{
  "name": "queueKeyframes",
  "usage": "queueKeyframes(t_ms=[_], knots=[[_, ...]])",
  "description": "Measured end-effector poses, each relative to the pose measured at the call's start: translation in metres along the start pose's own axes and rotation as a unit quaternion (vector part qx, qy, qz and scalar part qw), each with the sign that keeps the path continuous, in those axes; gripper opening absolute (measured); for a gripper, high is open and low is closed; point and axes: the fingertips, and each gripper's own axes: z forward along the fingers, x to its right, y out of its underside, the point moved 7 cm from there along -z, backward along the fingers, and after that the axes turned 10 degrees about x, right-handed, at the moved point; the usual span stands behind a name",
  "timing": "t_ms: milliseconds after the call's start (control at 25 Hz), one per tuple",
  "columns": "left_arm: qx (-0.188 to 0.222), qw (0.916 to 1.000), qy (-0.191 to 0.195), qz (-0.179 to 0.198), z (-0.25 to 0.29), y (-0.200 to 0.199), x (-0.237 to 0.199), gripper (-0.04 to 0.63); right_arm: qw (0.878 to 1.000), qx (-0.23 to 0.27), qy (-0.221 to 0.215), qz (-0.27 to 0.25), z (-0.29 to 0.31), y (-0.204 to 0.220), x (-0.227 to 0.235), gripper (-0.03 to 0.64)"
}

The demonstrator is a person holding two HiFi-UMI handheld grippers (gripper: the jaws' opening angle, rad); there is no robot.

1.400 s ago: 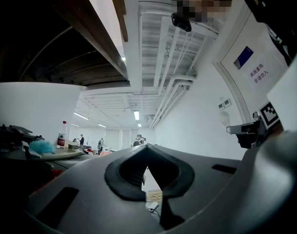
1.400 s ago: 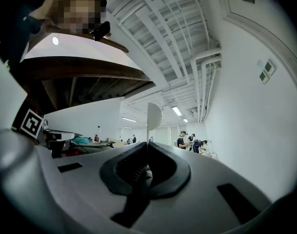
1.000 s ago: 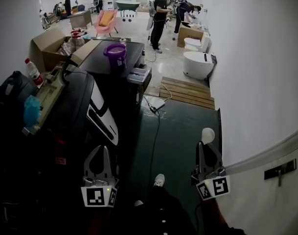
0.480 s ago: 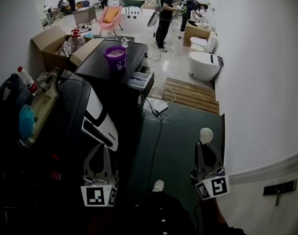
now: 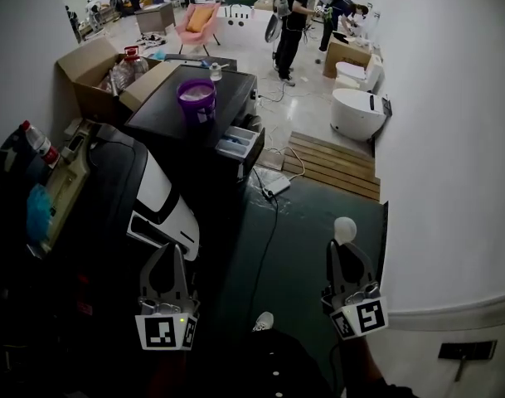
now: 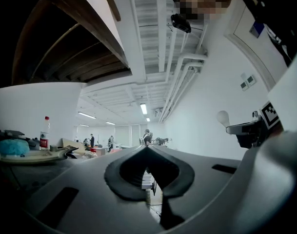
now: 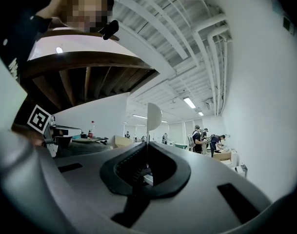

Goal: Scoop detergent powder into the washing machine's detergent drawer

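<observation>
1 washing machine [image 5: 165, 110], black top; 1 purple tub [image 5: 196, 109] of white powder stood on it. 1 detergent drawer [image 5: 238, 143] was pulled out of the machine's front. 2 grippers, both well apart from the machine, on its drawer side. Left gripper [image 5: 171, 249] had its jaws fully together, nothing between them. Right gripper [image 5: 342, 245] was clamped on the thin handle of 1 white scoop [image 5: 344, 229], bowl upward.

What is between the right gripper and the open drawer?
Head view: green floor with a black cable and a white power strip near the drawer; the right gripper holds a spoon.
</observation>
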Motion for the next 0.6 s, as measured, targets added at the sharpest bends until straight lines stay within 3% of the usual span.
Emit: queueKeyframes(t_ms=[160,600], knots=[[-0.003,0.9999,-0.011,0.007,0.016,0.004,0.008,0.014,1.000,-0.005,-0.015,-0.006,0.013,0.008,0.017,0.032],[-0.015,0.9997,-0.015,0.009,0.038,0.018,0.013,0.014,1.000,-0.023,-0.005,0.013,0.045,0.024,0.035,0.032]])
